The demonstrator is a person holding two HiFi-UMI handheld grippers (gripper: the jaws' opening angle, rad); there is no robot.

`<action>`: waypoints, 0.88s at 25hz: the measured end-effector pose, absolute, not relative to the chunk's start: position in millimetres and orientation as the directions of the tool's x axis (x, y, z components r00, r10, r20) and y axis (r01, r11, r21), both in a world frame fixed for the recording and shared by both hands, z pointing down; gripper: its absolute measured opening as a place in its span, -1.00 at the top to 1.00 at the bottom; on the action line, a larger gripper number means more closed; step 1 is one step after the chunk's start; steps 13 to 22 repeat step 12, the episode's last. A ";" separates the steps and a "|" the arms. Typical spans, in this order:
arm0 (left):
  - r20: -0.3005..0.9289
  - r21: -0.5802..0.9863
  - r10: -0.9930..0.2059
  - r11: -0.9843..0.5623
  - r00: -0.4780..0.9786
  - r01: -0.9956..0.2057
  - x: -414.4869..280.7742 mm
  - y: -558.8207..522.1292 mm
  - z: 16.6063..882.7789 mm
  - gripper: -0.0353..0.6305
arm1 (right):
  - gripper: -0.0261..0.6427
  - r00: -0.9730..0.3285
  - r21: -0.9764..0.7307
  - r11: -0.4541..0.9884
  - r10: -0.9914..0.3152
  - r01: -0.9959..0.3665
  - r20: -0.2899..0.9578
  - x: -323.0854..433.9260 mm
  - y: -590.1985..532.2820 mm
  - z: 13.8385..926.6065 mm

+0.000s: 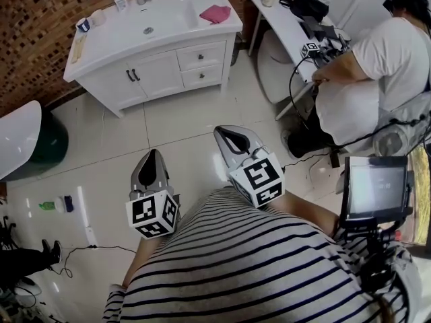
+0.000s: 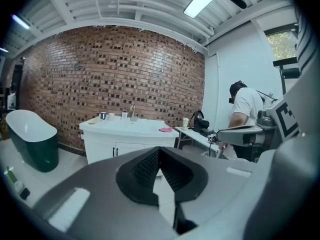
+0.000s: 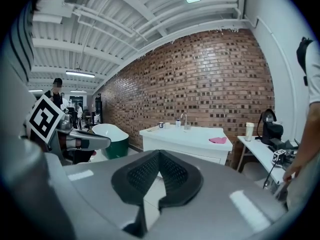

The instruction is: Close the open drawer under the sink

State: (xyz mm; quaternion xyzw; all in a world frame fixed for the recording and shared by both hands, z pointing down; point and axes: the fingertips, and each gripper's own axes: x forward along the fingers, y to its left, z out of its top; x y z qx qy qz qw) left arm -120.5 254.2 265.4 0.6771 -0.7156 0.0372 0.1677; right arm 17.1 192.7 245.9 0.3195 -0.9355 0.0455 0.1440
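Note:
A white sink cabinet [image 1: 155, 39] stands against the brick wall, well ahead of both grippers. Its two drawers are on the right side: the upper drawer [image 1: 201, 56] looks pulled out a little, and the lower drawer [image 1: 202, 77] sits under it. The same cabinet [image 2: 125, 136] shows far off in the left gripper view and in the right gripper view [image 3: 185, 140]. My left gripper [image 1: 153, 156] and right gripper [image 1: 222, 132] hang side by side over the tiled floor, jaws shut with nothing between them. Both point toward the cabinet.
A pink cloth [image 1: 215, 13] and small bottles lie on the counter. A green-and-white bathtub [image 1: 27, 140] is at the left. At the right, a person [image 1: 377, 59] sits at a white table [image 1: 286, 22]. A monitor [image 1: 374, 187] is near right. Bottles [image 1: 55, 205] and a cable lie on the floor.

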 end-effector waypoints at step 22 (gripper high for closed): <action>0.307 0.168 -0.952 0.070 -0.015 -0.983 -117.8 242.8 264.5 0.85 | 0.92 -0.756 0.010 0.797 -0.577 -0.604 0.308 14.5 184.0 245.5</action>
